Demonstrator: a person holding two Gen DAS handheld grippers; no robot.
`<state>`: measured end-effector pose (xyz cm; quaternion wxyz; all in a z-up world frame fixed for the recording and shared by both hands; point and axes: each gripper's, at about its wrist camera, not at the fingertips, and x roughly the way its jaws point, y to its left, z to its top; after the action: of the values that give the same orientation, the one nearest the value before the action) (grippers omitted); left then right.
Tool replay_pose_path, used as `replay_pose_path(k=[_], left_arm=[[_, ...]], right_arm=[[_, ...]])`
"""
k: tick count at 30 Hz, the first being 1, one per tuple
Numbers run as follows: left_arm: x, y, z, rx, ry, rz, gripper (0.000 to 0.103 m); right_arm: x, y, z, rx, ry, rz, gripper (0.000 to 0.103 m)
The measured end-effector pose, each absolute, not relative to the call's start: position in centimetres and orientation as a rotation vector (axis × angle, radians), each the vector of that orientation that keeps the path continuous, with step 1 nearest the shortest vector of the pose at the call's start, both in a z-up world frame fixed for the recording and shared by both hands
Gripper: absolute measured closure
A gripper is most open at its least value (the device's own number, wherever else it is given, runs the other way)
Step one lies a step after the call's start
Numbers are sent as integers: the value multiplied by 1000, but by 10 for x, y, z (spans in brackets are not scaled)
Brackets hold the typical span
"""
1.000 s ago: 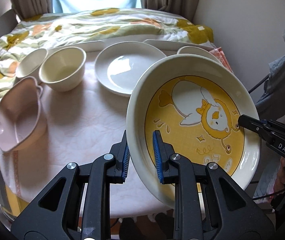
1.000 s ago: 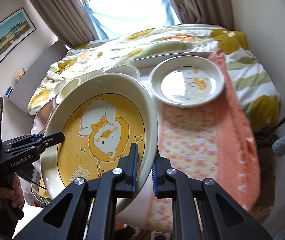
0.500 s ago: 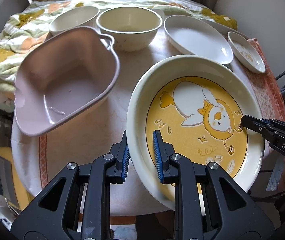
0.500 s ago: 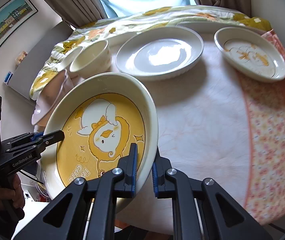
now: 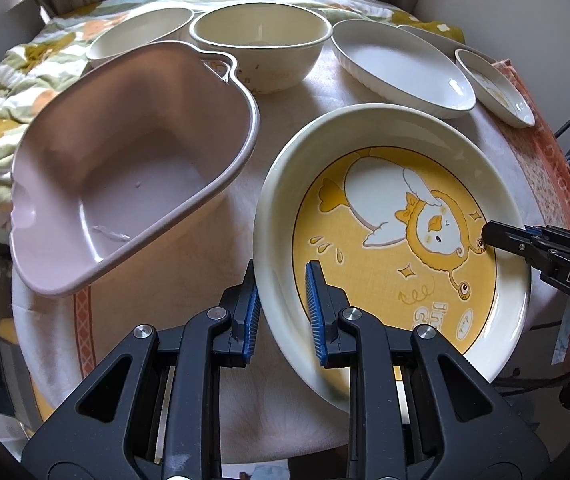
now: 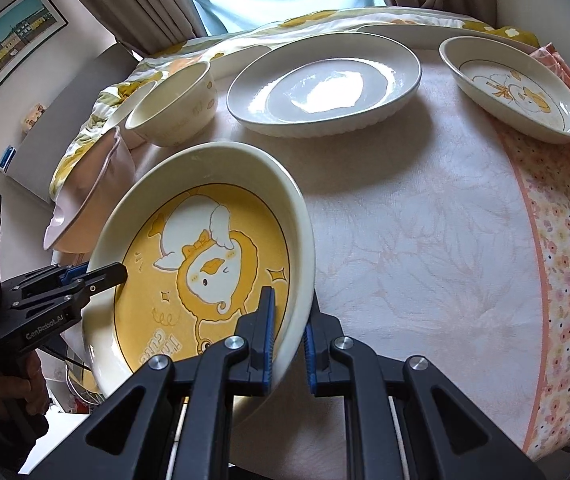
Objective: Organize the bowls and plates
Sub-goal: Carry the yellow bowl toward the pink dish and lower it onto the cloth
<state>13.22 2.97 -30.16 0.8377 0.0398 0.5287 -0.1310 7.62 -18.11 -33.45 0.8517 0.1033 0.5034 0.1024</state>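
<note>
Clearly both tools clamp opposite rims of the yellow duck plate: left tool, right tool, sharing its weight just above the surface beside the pink bowl.

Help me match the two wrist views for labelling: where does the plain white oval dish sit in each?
Left wrist: white oval dish at upper right, beyond the duck plate.
Right wrist: the dish at upper centre, right of the cream bowl.
Shared landmark: the duck plate, clamped at opposite rims by the left gripper and right gripper.
</note>
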Motion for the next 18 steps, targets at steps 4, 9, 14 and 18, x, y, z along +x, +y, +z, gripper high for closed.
replay_pose_path(k=[4, 9, 14, 18], left_arm=[[131, 31, -302, 76, 1111, -275, 84], [129, 32, -302, 94, 1107, -274, 80], [128, 33, -302, 102, 1111, -246, 36], [125, 33, -298, 128, 1094, -222, 14]], right_arm=[[73, -180, -333, 208, 1057, 200, 91], [73, -180, -335, 235, 1054, 190, 91], [73, -179, -335, 221, 1056, 179, 91], [70, -180, -333, 216, 1044, 159, 63]])
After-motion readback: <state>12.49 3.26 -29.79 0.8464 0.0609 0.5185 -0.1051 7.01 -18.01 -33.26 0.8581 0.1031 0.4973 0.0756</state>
